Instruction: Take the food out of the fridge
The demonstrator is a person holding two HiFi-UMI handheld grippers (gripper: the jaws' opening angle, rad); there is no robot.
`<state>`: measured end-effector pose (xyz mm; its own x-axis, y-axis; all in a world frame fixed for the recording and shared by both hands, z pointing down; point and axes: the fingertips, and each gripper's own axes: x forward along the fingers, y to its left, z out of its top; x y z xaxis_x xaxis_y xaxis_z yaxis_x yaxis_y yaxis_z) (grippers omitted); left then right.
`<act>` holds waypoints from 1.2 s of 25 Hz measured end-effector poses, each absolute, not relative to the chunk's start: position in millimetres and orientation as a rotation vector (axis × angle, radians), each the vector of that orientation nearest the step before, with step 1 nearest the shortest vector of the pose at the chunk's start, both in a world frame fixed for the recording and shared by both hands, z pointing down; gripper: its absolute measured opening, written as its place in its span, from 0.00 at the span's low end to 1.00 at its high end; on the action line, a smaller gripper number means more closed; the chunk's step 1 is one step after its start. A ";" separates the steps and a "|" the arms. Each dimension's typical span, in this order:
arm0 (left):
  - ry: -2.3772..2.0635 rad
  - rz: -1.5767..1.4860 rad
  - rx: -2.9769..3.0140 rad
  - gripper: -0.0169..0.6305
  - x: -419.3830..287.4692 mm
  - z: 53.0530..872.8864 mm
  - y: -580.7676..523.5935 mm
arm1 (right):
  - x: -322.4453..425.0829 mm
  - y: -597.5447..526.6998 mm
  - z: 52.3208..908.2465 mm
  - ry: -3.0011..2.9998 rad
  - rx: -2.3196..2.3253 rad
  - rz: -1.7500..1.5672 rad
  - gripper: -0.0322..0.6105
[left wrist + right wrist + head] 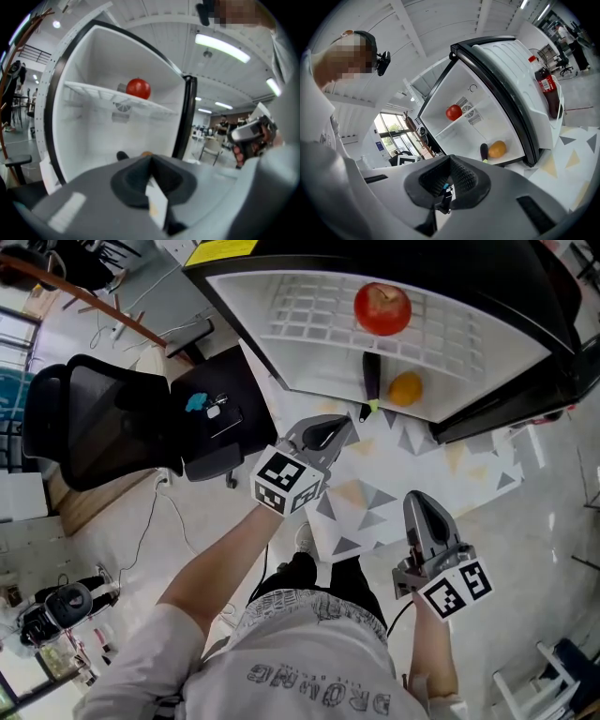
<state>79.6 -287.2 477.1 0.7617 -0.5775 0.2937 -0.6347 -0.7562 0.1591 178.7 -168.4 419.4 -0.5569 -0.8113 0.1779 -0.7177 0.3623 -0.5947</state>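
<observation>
Two claws, both pinched shut with nothing between the jaws, point at the open fridge (pixel 525 329). The left claw (pixel 345 424) is the nearer to its mouth and the right claw (pixel 417 501) hangs further back, so neither has reached the food. Inside, a red fruit (pixel 382 307) sits on the wire shelf (pixel 309 310). Below it, on the fridge floor, a dark vegetable (pixel 371 376) lies just beside an orange (pixel 405 388). All three look light and firm. The red fruit is smooth and round, likely to roll or slip, so it is best taken across its widest part with jaws opened wide. The orange's rougher skin should hold better. The vegetable is long and glossy, best pinched across its narrow middle. By count there is one red fruit, one orange, one dark vegetable and one shelf, plus a single bottle (pixel 546 86) in the door.
</observation>
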 end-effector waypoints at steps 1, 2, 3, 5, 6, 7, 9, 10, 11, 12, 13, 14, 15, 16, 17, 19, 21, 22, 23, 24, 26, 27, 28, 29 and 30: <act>-0.947 0.344 2.707 0.04 82.6 481.4 -290.8 | 180.6 -169.6 421.6 2.468 -1.394 -0.968 0.03; -0.944 0.356 2.703 0.04 85.4 485.7 -293.9 | 182.6 -170.8 424.0 2.467 -1.392 -0.974 0.03; -0.941 0.370 2.700 0.04 87.8 490.1 -296.7 | 184.3 -172.0 426.8 2.467 -1.391 -0.981 0.03; -0.940 0.398 2.694 0.04 91.2 498.4 -301.6 | 186.6 -174.1 432.5 2.467 -1.386 -0.997 0.03; -0.942 0.412 2.691 0.04 92.4 502.3 -304.1 | 187.2 -174.9 435.1 2.467 -1.383 -1.004 0.03; -0.944 0.425 2.689 0.04 93.6 505.9 -306.7 | 187.6 -175.6 437.4 2.468 -1.379 -1.011 0.03; -0.948 0.447 2.686 0.04 96.0 511.9 -312.4 | 188.0 -177.4 441.1 2.469 -1.369 -1.022 0.03; -0.952 0.458 2.686 0.04 96.9 514.3 -315.4 | 188.1 -178.5 442.6 2.470 -1.364 -1.026 0.03; -0.957 0.467 2.686 0.04 97.8 516.5 -318.5 | 188.2 -179.5 444.0 2.471 -1.359 -1.031 0.03; -0.961 0.476 2.686 0.04 98.8 518.6 -321.5 | 188.5 -180.5 445.3 2.471 -1.355 -1.035 0.03; -0.965 0.485 2.686 0.04 100.2 520.9 -324.4 | 189.2 -181.5 446.5 2.470 -1.352 -1.038 0.03; -0.967 0.495 2.687 0.05 101.9 523.4 -327.2 | 190.2 -182.5 447.6 2.469 -1.351 -1.040 0.03; -0.968 0.506 2.687 0.05 104.1 526.1 -329.8 | 191.6 -183.3 448.6 2.466 -1.351 -1.042 0.03; -0.968 0.518 2.686 0.05 106.4 529.1 -332.2 | 193.2 -184.0 449.6 2.464 -1.353 -1.042 0.03; -0.967 0.531 2.683 0.06 108.5 532.3 -334.2 | 194.7 -184.5 450.6 2.462 -1.354 -1.043 0.03; -0.966 0.559 2.673 0.08 111.3 539.6 -337.7 | 196.6 -185.2 452.3 2.458 -1.353 -1.044 0.03; -0.970 0.587 2.659 0.09 113.8 547.2 -340.8 | 198.6 -185.4 453.9 2.453 -1.351 -1.048 0.03; -0.974 0.601 2.651 0.10 115.6 551.2 -342.4 | 200.0 -185.3 454.7 2.450 -1.352 -1.052 0.03; -0.978 0.617 2.643 0.12 117.6 555.4 -344.1 | 201.8 -185.2 455.7 2.447 -1.354 -1.055 0.03; -0.981 0.634 2.634 0.14 119.9 559.7 -345.8 | 203.6 -184.9 456.9 2.444 -1.357 -1.059 0.03; -0.991 0.670 2.618 0.18 124.0 567.4 -349.5 | 207.3 -183.9 459.6 2.435 -1.360 -1.067 0.03; -0.999 0.686 2.611 0.20 125.3 570.1 -351.4 | 209.0 -183.2 461.1 2.431 -1.361 -1.071 0.03; -1.010 0.700 2.605 0.21 126.2 572.2 -353.3 | 210.8 -182.3 462.4 2.426 -1.362 -1.076 0.03; -1.020 0.711 2.598 0.22 127.2 573.9 -355.1 | 212.7 -181.3 463.7 2.422 -1.364 -1.081 0.03; -1.029 0.720 2.589 0.24 128.4 575.5 -357.1 | 214.6 -180.5 464.8 2.419 -1.367 -1.085 0.03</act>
